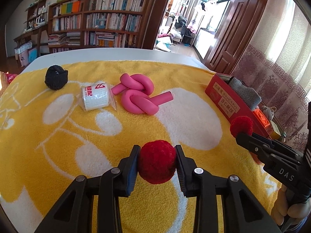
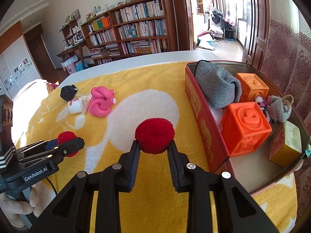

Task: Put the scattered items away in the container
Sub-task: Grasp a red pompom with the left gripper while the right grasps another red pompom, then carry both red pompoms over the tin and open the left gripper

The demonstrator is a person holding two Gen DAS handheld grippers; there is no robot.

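The red tin (image 2: 204,128) on the yellow towel (image 1: 97,136) serves as the landmark. Farthest left of it lies a black pom-pom (image 1: 56,77), then a wrapped white roll (image 1: 95,97) lying on its side, its long axis running across the towel towards the tin. Next comes the pink knotted foam tube (image 1: 138,93), whose free end points at the tin.

Nearer, well left of the tin, the left gripper (image 1: 157,163) is clenched on a red pom-pom (image 1: 156,161), pads pressing both flanks. It is round, so it has no long axis or heading to speak of.

Just beside the tin's near wall, the right gripper (image 2: 153,145) grasps a second red pom-pom (image 2: 154,135), but only by its lower edge, most of the ball standing proud of the fingertips.

That shallow hold is the main risk, I judge: soft yarn compresses and could slip out on the way over the wall, dropping onto the towel. The tin is already crowded with a grey knit (image 2: 215,85), orange blocks (image 2: 245,128) and a yellow box (image 2: 287,145), so a pom-pom released onto that heap might roll back out. The two grippers, working close together, could also knock each other.
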